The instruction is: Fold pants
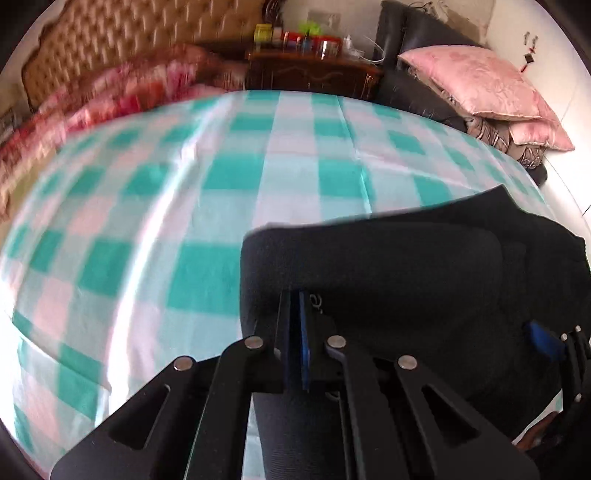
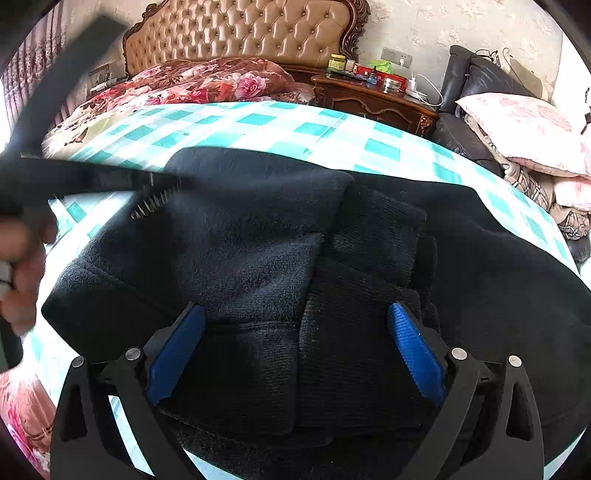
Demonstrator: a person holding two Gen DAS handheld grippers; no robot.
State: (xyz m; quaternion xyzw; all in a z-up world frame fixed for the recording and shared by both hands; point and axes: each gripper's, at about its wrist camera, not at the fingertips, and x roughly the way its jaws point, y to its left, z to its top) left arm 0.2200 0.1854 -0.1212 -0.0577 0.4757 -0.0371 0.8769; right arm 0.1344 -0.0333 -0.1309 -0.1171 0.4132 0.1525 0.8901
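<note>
The black fleece pants (image 2: 258,236) lie in a folded heap on the teal-and-white checked bedsheet (image 2: 317,129). In the left wrist view my left gripper (image 1: 301,317) is shut on an edge of the pants (image 1: 388,266), its blue pads pressed together on the cloth, which is lifted off the sheet (image 1: 184,184). In the right wrist view my right gripper (image 2: 295,350) is open, its blue pads (image 2: 177,354) spread wide over the folded pants. The left gripper's black body (image 2: 55,177) and the hand holding it show at the left edge there.
A tufted headboard (image 2: 240,33) and a floral quilt (image 2: 192,85) are at the bed's far end. A dark wooden nightstand (image 2: 373,99) with jars stands beside it. A black sofa with pink pillows (image 2: 524,125) is at the right.
</note>
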